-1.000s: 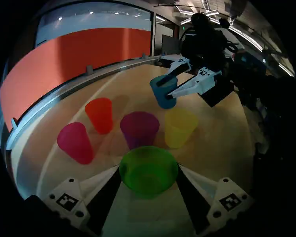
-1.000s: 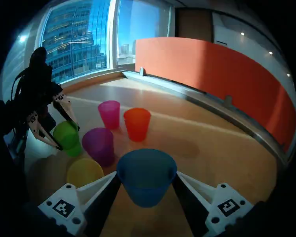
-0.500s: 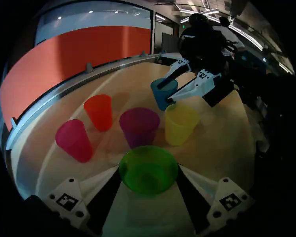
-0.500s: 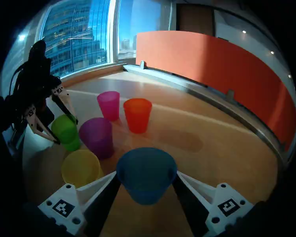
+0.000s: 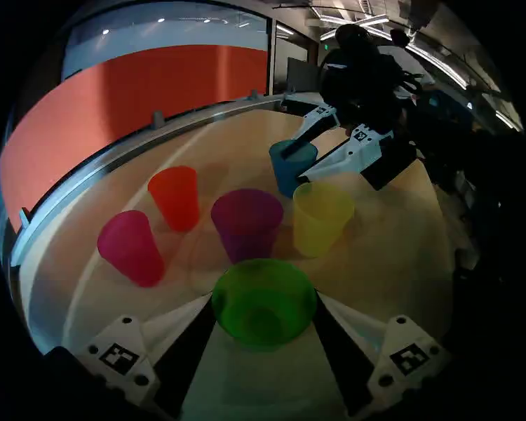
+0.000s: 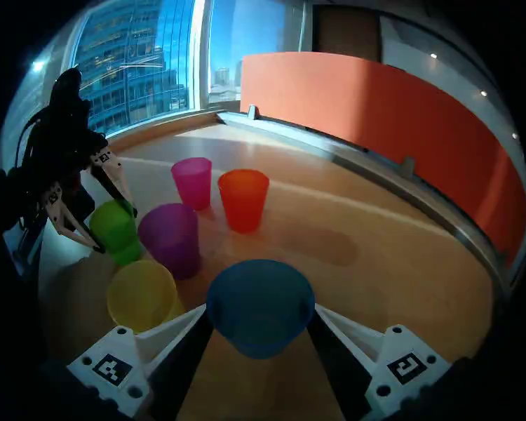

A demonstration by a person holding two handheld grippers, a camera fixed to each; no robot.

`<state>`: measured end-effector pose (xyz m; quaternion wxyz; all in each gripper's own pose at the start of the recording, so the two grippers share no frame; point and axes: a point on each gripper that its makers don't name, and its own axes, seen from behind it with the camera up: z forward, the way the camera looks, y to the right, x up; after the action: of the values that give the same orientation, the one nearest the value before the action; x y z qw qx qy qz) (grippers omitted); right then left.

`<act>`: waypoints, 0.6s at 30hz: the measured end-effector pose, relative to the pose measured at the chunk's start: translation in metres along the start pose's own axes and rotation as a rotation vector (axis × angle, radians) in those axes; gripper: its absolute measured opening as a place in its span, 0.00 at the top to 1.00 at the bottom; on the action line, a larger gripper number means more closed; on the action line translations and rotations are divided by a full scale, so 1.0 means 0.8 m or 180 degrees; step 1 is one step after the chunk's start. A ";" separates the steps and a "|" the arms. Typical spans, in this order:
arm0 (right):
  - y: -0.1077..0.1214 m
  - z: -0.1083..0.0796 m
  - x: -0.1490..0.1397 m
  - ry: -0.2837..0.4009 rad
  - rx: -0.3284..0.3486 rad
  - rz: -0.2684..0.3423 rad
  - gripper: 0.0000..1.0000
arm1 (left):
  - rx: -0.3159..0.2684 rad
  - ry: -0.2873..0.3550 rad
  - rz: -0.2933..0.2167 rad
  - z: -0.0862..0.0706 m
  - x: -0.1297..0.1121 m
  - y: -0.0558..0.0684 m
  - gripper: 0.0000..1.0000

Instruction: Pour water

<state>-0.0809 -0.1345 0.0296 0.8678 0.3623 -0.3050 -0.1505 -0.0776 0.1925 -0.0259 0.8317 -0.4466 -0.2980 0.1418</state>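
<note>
My left gripper is shut on a green cup, held upright low in the left gripper view. My right gripper is shut on a blue cup, upright too. On the wooden table stand a yellow cup, a purple cup, an orange cup and a pink cup. In the left gripper view the blue cup sits just behind the yellow cup, in the right gripper. The right gripper view has the green cup at the left, in the left gripper, beside the purple cup and yellow cup.
An orange wall panel with a metal rail runs along the table's far edge. Windows lie beyond the table. The person holding the grippers is a dark shape at the back. The orange cup and pink cup stand mid-table.
The blue cup in my right gripper has come lower and closer behind the yellow cup. The standing cups have shifted slightly nearer in both views. The green cup stays held.
</note>
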 end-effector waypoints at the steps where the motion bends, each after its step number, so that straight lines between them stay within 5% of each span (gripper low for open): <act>1: 0.000 0.001 -0.001 -0.0003 0.0000 0.0000 0.09 | -0.0001 0.0001 -0.0002 0.000 0.000 0.000 0.11; 18: -0.005 0.007 -0.019 -0.0043 -0.0004 0.0048 0.09 | 0.0007 -0.0018 -0.0004 -0.006 -0.010 0.000 0.11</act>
<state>-0.0962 -0.1333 0.0236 0.8670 0.3585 -0.3135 -0.1465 -0.0811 0.1852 -0.0307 0.8314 -0.4450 -0.3005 0.1428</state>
